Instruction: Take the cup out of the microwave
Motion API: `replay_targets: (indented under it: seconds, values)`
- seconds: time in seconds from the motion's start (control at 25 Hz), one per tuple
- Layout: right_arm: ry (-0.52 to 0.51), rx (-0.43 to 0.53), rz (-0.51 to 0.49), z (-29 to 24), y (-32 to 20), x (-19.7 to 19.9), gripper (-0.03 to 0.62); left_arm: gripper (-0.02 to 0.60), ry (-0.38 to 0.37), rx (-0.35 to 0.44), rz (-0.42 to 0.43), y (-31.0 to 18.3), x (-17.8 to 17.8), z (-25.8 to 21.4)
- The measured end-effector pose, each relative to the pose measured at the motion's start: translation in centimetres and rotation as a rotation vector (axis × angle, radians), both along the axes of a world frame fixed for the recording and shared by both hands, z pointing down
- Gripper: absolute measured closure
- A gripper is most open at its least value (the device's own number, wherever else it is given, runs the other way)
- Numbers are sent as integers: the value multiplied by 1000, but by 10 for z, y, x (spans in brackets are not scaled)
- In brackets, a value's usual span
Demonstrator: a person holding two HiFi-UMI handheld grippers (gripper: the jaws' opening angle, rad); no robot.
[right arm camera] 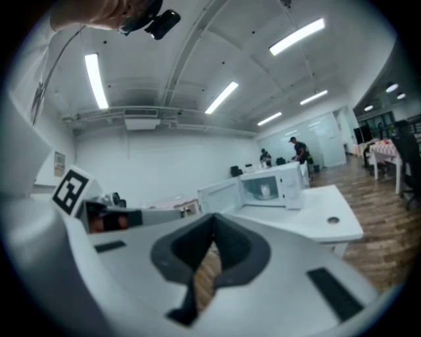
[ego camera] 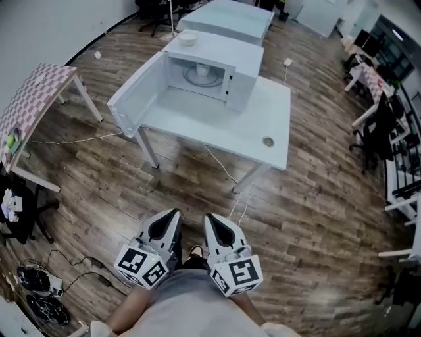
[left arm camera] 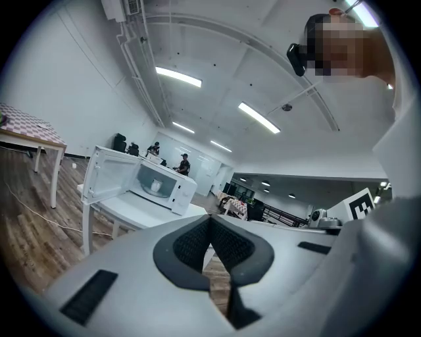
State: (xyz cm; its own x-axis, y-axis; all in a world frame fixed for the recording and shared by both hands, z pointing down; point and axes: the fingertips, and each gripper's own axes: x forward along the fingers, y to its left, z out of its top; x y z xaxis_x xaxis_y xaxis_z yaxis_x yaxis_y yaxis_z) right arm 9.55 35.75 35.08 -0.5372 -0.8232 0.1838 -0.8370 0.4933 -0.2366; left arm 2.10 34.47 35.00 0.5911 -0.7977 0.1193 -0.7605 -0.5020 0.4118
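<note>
The white microwave [ego camera: 217, 66] stands at the back of a white table [ego camera: 250, 125], its door [ego camera: 135, 99] swung wide open to the left. A white cup [ego camera: 202, 69] stands on the turntable inside. The same cup [left arm camera: 156, 187] shows small and far off in the left gripper view, and the cup [right arm camera: 266, 191] in the right gripper view too. My left gripper [ego camera: 175, 214] and right gripper [ego camera: 209, 217] hang side by side close to my body, well short of the table. Both are shut with nothing between the pads.
A small white bowl [ego camera: 188, 38] sits on top of the microwave. A checkered table [ego camera: 33, 99] stands at the left, a second white table [ego camera: 227, 16] behind. Cables [ego camera: 217, 164] trail over the wooden floor. Desks and chairs [ego camera: 381, 125] line the right side.
</note>
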Motion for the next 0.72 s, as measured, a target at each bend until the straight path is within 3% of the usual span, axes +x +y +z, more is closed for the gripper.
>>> replay_targets:
  seconds: [0.72]
  values:
    - [54,-8,-24,-1,-118,-39,572,566,18,-17,62,-121,-21,-2]
